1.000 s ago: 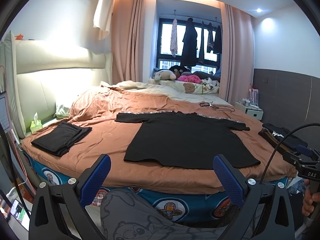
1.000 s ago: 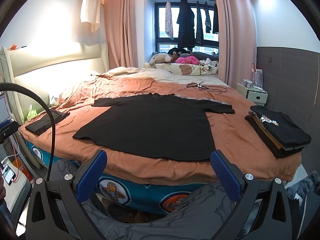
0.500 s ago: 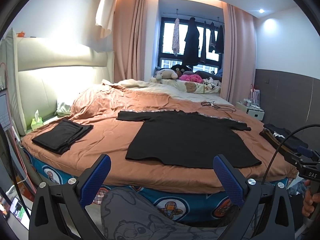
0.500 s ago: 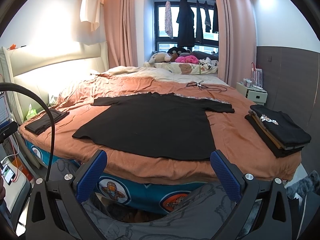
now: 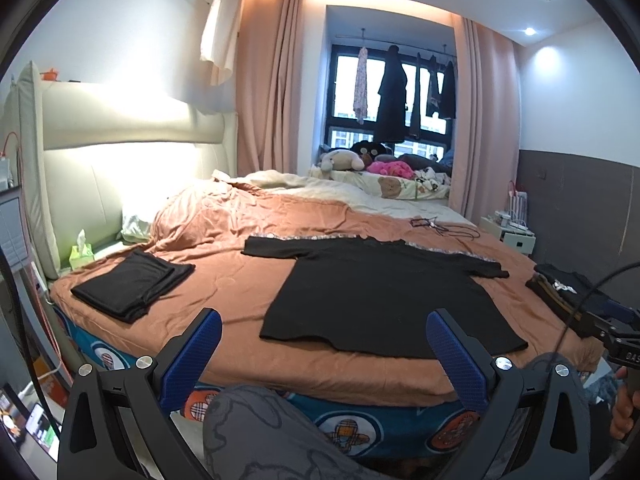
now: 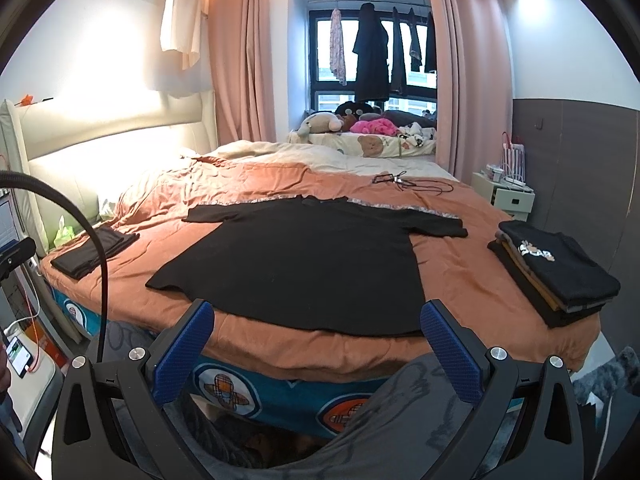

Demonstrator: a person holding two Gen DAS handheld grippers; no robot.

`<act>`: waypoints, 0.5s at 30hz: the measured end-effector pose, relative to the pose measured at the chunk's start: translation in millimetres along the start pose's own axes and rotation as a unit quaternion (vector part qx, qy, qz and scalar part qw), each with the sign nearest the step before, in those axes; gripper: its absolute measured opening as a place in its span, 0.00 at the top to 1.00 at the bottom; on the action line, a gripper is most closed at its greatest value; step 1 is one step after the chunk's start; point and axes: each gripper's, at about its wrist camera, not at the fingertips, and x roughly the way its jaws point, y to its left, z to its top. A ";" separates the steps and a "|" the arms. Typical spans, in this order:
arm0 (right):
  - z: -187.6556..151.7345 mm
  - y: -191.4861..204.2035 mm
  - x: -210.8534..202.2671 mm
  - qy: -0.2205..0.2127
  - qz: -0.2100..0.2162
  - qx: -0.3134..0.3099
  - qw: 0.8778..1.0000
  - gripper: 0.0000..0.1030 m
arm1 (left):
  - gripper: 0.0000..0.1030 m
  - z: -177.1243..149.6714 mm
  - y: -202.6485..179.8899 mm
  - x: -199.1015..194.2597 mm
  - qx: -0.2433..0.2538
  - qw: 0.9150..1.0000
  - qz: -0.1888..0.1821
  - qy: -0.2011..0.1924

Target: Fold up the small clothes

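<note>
- Two grippers are what we hold, both short of the bed's near edge, both spread wide with nothing between the blue pads.
- At the far left, we see a green tissue box point(image 5: 81, 251) by the cream headboard point(image 5: 120, 148).
- Next, a folded black garment point(image 5: 132, 283) lies on the left part of the orange-brown bedspread point(image 5: 224, 280), well apart from the shirt.
- Our left gripper point(image 5: 324, 344) hangs over grey patterned trousers point(image 5: 256, 436) at the foot of the bed; its fingers touch no cloth.
- In the middle, the black T-shirt point(image 6: 296, 256) lies flat and unfolded, sleeves out to both sides, hem near the bed's front edge, collar toward the window.
- Our right gripper point(image 6: 316, 332) sits just before that hem, jaws wide apart and empty.
- Beyond the shirt's right sleeve, a tangle of thin cord point(image 6: 404, 182) rests on the spread.
- Farther right, a stack of folded clothes point(image 6: 556, 276) sits near the bed's right edge, topped by a black piece with a pale print.
- At the far right stands a white nightstand point(image 6: 506, 196) against the grey wall panel.
</note>
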 end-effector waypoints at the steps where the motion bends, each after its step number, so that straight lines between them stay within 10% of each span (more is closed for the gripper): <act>1: 2.1 -1.8 0.5 -0.001 0.000 0.003 1.000 0.00 | 0.00 3.9 1.6 2.5 -0.001 1.000 0.005 0.000; 15: 39.1 -2.7 72.7 0.009 0.002 0.007 1.000 0.00 | 0.00 42.2 51.1 65.5 -0.040 0.997 0.064 0.011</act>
